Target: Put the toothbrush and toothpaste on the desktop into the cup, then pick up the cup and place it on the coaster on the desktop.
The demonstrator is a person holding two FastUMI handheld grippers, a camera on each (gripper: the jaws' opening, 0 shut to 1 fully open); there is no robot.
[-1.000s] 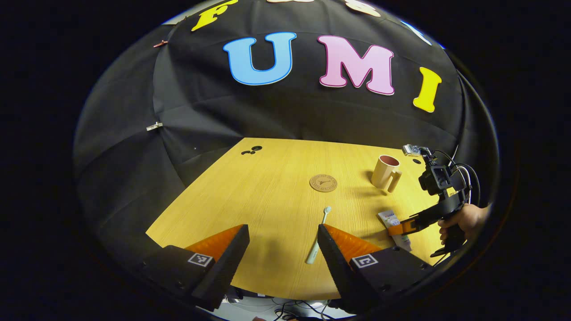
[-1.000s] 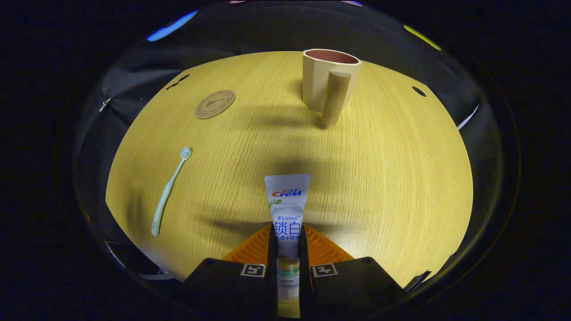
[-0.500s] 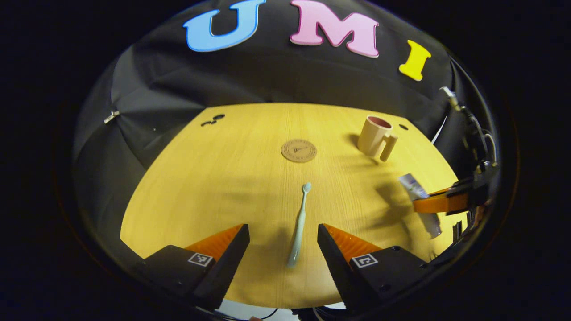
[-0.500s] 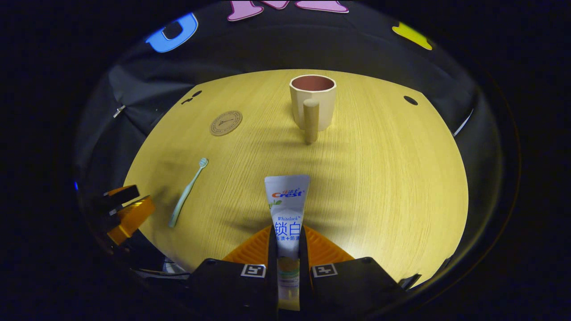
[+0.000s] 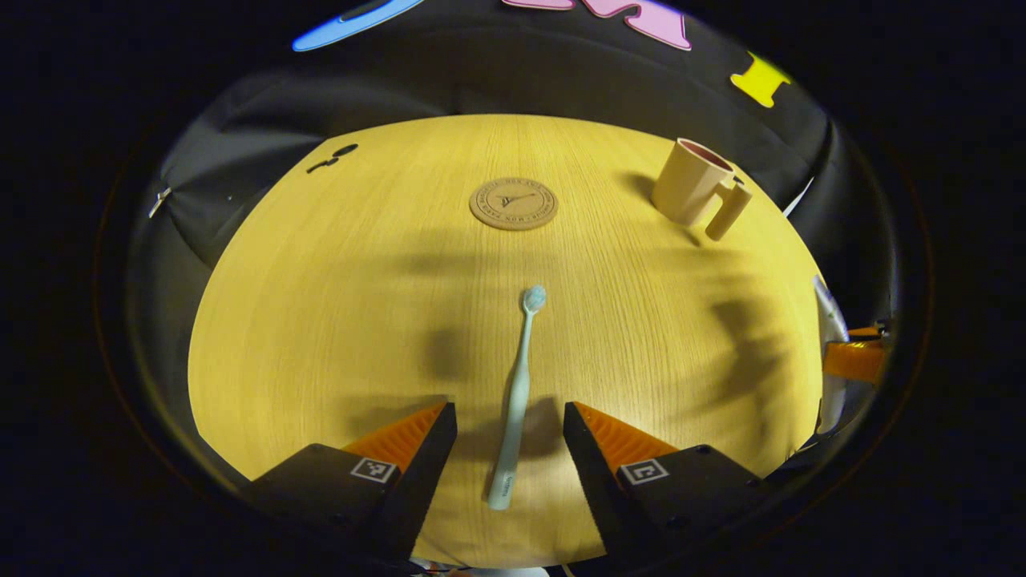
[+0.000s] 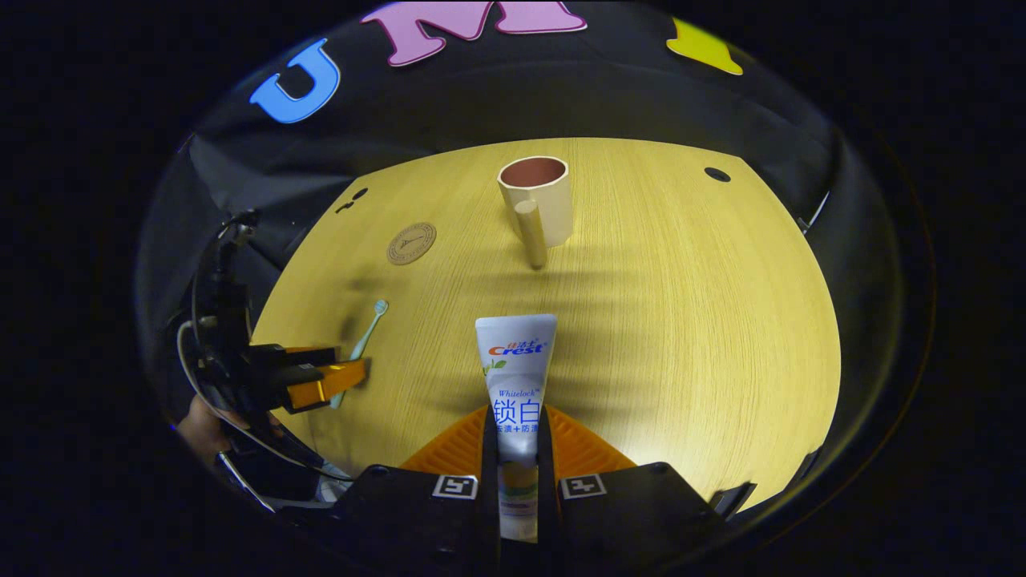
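Observation:
A pale green toothbrush [image 5: 517, 393] lies on the wooden desktop [image 5: 337, 304], its handle between the fingers of my open left gripper [image 5: 510, 425], neither finger touching it. The right gripper [image 6: 517, 437] is shut on a white toothpaste tube [image 6: 515, 369], held above the desktop and pointing toward the beige cup [image 6: 539, 199]. The cup stands upright with its handle facing me in the right gripper view; it also sits at the far right [image 5: 693, 183] in the left gripper view. A round brown coaster [image 5: 513, 203] lies beyond the toothbrush head. The left gripper [image 6: 325, 377] also appears by the toothbrush [image 6: 365, 336].
Small dark holes [image 5: 333, 156] mark the desktop's far left corner, another hole [image 6: 716, 174] the far right. The right gripper's orange finger and tube tip [image 5: 846, 353] show at the right edge of the left gripper view. A hand [image 6: 204, 425] holds the left gripper.
The left gripper has come down and forward so the toothbrush handle now lies between its fingers. The right gripper has lifted the toothpaste and drawn back from the cup.

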